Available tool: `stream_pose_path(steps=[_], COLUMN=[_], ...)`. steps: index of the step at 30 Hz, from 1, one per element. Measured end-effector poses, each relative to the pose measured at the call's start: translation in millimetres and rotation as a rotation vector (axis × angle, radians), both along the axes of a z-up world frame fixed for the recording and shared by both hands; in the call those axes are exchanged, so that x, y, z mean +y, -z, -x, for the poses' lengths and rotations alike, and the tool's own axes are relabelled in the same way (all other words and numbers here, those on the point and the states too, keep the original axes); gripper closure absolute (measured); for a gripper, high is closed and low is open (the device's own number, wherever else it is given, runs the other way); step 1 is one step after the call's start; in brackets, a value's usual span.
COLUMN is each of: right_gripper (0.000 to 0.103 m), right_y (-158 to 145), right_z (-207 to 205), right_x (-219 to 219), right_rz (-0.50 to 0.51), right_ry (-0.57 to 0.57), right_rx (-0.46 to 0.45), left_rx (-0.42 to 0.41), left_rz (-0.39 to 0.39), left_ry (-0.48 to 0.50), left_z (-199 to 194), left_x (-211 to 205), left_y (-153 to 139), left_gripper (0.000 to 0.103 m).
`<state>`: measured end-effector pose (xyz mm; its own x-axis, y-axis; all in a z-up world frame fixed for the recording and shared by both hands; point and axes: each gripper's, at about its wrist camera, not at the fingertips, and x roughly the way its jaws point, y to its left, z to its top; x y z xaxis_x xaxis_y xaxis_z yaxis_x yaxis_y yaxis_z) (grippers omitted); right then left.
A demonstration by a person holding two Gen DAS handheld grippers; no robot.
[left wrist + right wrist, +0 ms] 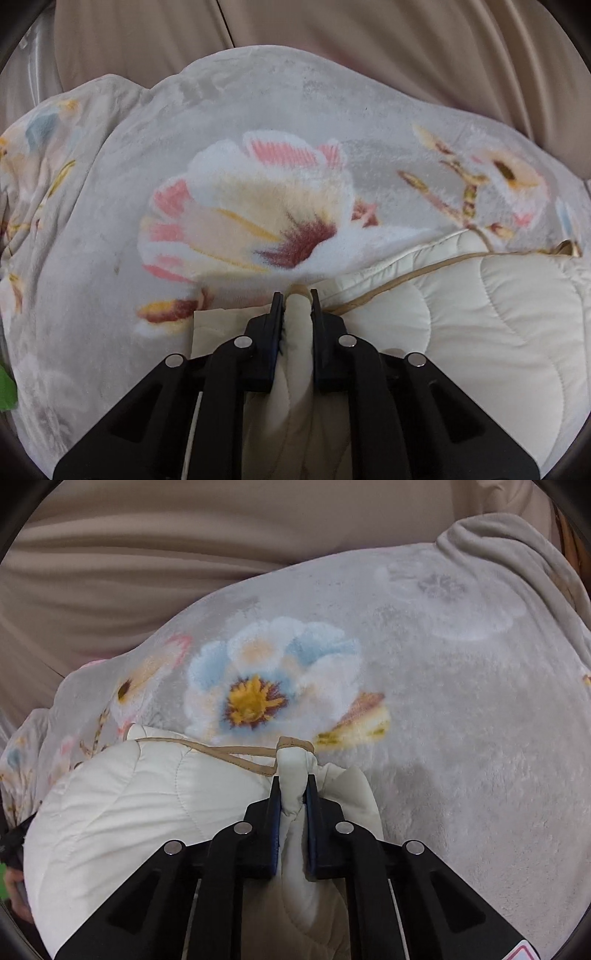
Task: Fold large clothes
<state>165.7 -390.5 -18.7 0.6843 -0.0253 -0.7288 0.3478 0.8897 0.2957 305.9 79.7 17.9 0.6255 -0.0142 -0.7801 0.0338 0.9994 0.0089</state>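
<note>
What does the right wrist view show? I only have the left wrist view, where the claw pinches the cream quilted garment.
Observer: The right claw is also shut on the cream quilted garment, gripping its tan-trimmed edge.
Operator: What lies beyond it?
Observer: A blue flower with a yellow centre on the grey floral blanket.
Operator: Anything at the blanket's far side?
Observer: Its thick rolled edge at upper right, against beige fabric.
</note>
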Motion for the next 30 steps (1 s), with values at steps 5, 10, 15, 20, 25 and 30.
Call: stream_pose_path(steps=[5,10,15,20,25,30], right_gripper=[0.091,0.075,0.076,0.088,0.091,0.103], right_y=[-0.6,-47.9,-96.9,-76.7,-50.1,-32.7], right_z=[-4.5,44.0,74.0,65.2,68.3,99.8], right_x=[4.8,3.1,76.0,187.2,189.8,94.7], right_rz=[0.033,0.022,0.086,0.084,0.171,0.065], right_ry=[-0.005,0.064,-0.152,-0.474,-0.459,-0.214], right_rx=[0.029,-0.130,-0.207,-0.135,-0.078,-0.040], left_rx=[0.004,-0.100,-0.178,-0.077,-0.038,-0.033], left_rz=[-0.013,0.040,0.085,0.051,0.081,0.029], left_ry=[-0.009,-0.046,0.143,0.340,0.281,0.175], left_z=[-2.3,40.3,101.5,131.7,137.3,145.2], left_x=[1.7,21.0,-25.5,-102.7,-85.7,-35.8], left_y=[0.2,-49.5,-102.7,-68.9,-41.1,-32.2], left_gripper=[0.084,0.073,0.069,0.066,0.066,0.066])
